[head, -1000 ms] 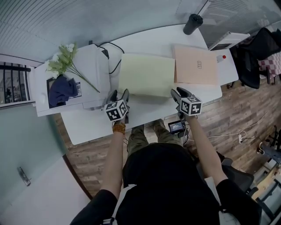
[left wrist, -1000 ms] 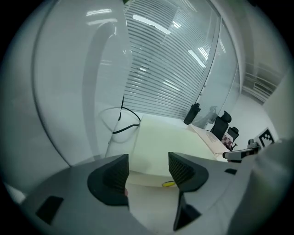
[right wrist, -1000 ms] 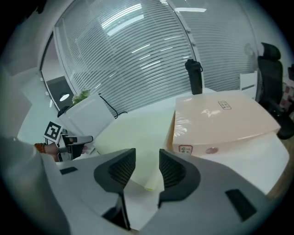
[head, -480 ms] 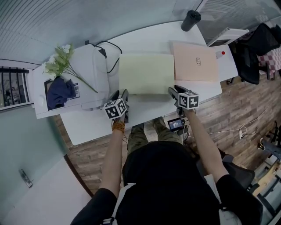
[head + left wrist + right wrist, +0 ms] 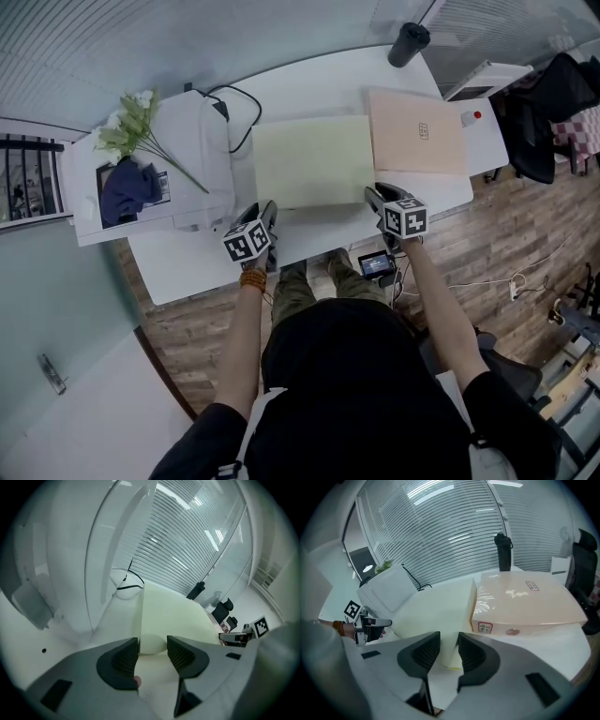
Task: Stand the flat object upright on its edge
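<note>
Yellow box (image 5: 314,161) corners btw closing fingers (image 5: 123,660) (image 5: 474,657).

Pale yellow-green flat object (image 5: 314,161), peach-pink box (image 5: 416,132), white counter (image 5: 319,84), black bottle (image 5: 410,44), white flowers (image 5: 141,127) on green stems, dark blue cloth (image 5: 127,190), brown wood-grain floor (image 5: 506,234) — and the left gripper (image 5: 257,210) and right gripper (image 5: 381,195) bear black-and-white square-patterned cubes.

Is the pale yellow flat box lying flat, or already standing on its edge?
Lying flat: the head view shows the pale yellow box with its broad face up on the white table, beside the pink box.
</note>
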